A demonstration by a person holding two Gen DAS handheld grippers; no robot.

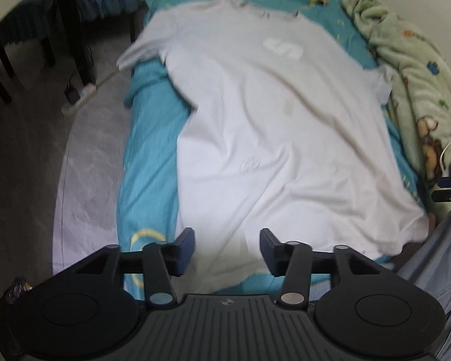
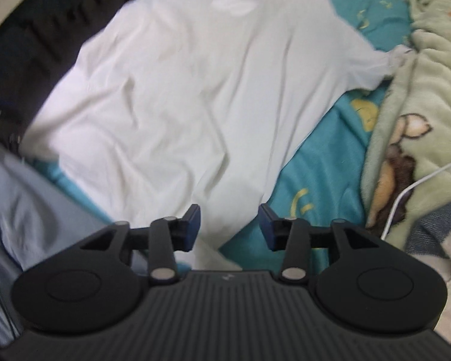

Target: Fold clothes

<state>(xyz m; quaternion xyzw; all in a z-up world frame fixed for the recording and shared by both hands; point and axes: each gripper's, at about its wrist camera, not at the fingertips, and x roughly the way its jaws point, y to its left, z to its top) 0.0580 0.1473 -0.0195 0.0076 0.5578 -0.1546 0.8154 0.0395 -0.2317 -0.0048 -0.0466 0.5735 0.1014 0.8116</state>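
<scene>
A white T-shirt (image 1: 255, 138) lies spread flat on a bed with a teal sheet (image 1: 148, 156), collar at the far end and a pale logo on the chest. My left gripper (image 1: 227, 248) hangs open above the shirt's near hem, nothing between its fingers. In the right wrist view the same T-shirt (image 2: 180, 96) fills the middle. My right gripper (image 2: 229, 225) is open over the shirt's near right corner, where the hem meets the teal sheet (image 2: 321, 162). Part of the right gripper (image 1: 449, 189) shows at the far right edge of the left wrist view.
A green fleece blanket (image 1: 406, 69) with cartoon prints lies bunched along the bed's right side, a white cable (image 2: 412, 189) across it. Light blue cloth (image 2: 30, 198) hangs at the near edge. Left of the bed are grey floor (image 1: 45, 126), dark chair legs and a power strip (image 1: 81, 99).
</scene>
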